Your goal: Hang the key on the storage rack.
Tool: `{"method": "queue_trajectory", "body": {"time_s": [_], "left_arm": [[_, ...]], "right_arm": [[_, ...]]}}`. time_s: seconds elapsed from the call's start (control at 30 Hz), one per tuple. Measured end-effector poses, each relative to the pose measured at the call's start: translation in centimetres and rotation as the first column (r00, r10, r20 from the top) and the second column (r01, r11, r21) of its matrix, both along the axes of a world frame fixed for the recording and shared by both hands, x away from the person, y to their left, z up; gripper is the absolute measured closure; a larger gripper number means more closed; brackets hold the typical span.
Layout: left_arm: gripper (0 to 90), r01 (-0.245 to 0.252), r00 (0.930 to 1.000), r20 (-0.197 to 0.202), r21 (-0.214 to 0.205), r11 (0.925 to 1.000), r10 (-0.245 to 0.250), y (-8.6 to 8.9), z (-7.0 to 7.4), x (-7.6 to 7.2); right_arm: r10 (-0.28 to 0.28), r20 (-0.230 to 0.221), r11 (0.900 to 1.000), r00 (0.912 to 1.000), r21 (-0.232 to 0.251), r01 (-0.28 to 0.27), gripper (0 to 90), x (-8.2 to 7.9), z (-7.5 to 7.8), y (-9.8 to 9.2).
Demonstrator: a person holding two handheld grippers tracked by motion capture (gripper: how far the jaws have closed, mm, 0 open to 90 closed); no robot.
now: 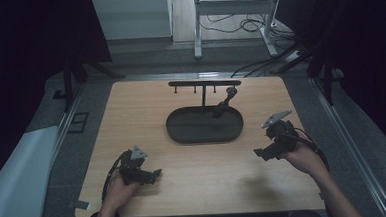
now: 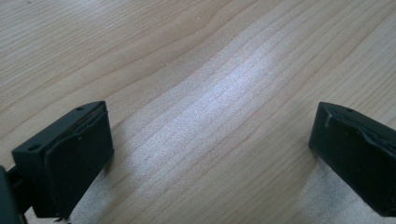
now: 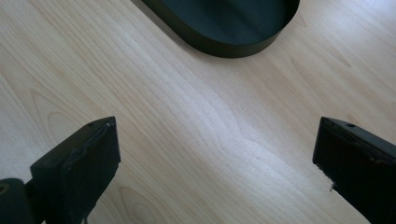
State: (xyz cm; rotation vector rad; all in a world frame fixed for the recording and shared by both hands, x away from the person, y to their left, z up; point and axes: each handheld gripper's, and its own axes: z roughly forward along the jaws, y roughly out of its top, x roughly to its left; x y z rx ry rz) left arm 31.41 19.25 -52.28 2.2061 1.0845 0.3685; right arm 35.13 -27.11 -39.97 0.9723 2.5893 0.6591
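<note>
On a light wooden table (image 1: 198, 158) stands a black oval tray (image 1: 182, 134) with a thin post rising from its far side and a crossbar (image 1: 204, 83) with small hooks along the top. A small dark object (image 1: 225, 104) leans inside the tray at its right end, its upper part just beneath the crossbar's right end (too small and dim to tell what it is). The left gripper (image 1: 152, 174) rests low over the near left part of the table, well apart from the tray, held by the person's left hand (image 1: 119, 188); in the left gripper view its jaws stand wide apart with nothing but bare wood grain between them (image 2: 210, 140). The right gripper (image 1: 261, 153) is held by the right hand (image 1: 304, 159) near the right edge of the table, just off the tray's right end and pointing toward the table's middle. In the right gripper view its jaws are spread wide over bare wood, empty, and the tray's rounded rim (image 3: 224, 46) lies ahead of them, not touching either jaw.
</note>
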Motion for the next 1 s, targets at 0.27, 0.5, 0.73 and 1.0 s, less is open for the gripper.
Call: {"method": "queue_trajectory", "body": {"time_s": [0.27,0.5,0.73,1.0], "left_arm": [[0.0,0.002,1.0000,0.000,0.004,1.0000,-0.002,0.0,0.0,0.0],[0.0,0.001,1.0000,0.000,0.004,1.0000,-0.001,0.0,0.0,0.0],[0.0,-0.001,1.0000,0.002,0.001,1.0000,0.001,0.0,0.0,0.0],[0.0,-0.001,1.0000,0.003,0.001,1.0000,0.001,0.0,0.0,0.0]], "right_arm": [[-0.004,0.005,0.9998,1.0000,0.019,0.004,0.6,-1.0,-2.2,0.0],[-0.008,0.033,0.9989,0.9994,0.045,0.006,0.6,-1.8,-3.7,0.2],[-0.030,0.043,0.9958,0.9986,0.088,0.026,0.6,-2.5,-6.0,0.1],[-0.088,0.070,0.9850,0.9937,0.155,0.076,0.6,-3.4,-8.8,-0.7]]}}
